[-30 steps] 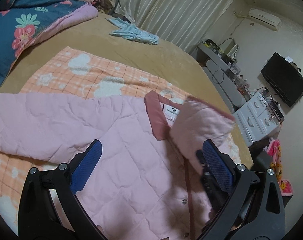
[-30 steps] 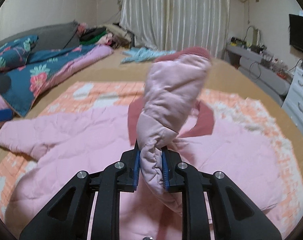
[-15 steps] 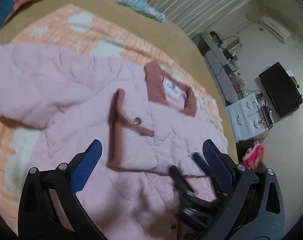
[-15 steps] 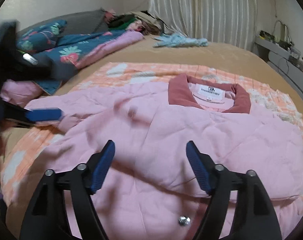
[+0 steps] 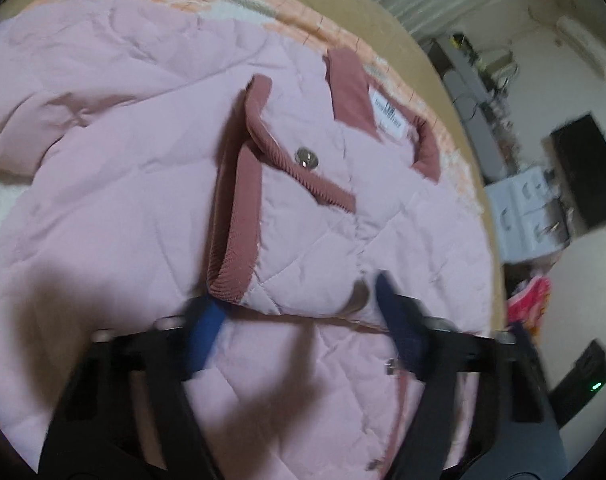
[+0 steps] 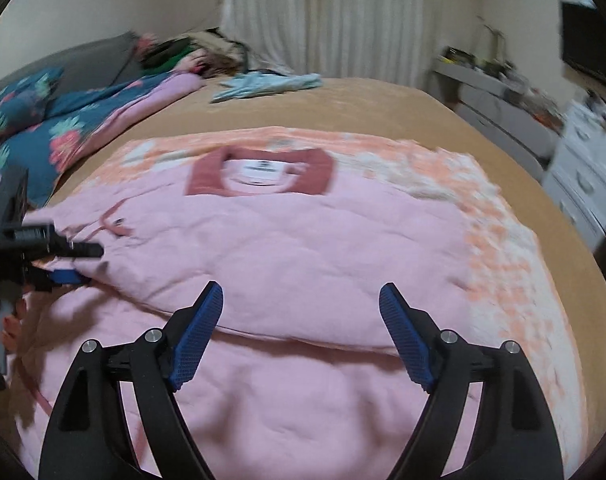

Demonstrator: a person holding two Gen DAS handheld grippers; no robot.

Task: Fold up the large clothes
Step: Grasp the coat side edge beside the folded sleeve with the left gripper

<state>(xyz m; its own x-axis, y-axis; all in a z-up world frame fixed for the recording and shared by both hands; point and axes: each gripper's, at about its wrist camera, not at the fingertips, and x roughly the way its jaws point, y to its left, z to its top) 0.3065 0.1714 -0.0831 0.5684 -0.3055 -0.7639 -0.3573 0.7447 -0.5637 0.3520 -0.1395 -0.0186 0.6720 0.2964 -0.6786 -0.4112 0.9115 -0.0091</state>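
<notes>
A pink quilted jacket (image 5: 135, 184) with a dark-rose collar (image 5: 353, 92) lies flat on the bed, also in the right wrist view (image 6: 303, 248). One sleeve is folded across the chest, its ribbed rose cuff (image 5: 239, 216) with a metal snap lying near the middle. My left gripper (image 5: 303, 320) is open and low over the jacket, its fingers either side of the folded sleeve's near end. It also shows in the right wrist view (image 6: 69, 264) at the left. My right gripper (image 6: 301, 332) is open and empty above the jacket's lower half.
The jacket rests on an orange checked blanket (image 6: 503, 240) over a tan bed cover (image 6: 383, 104). A blue floral duvet (image 6: 63, 128) and a light blue garment (image 6: 263, 84) lie at the far side. White drawers (image 6: 583, 176) stand off the right bed edge.
My right gripper let go of the sleeve, which now lies folded across the chest, and drew back open. My left gripper moved in closer and lower toward the folded sleeve.
</notes>
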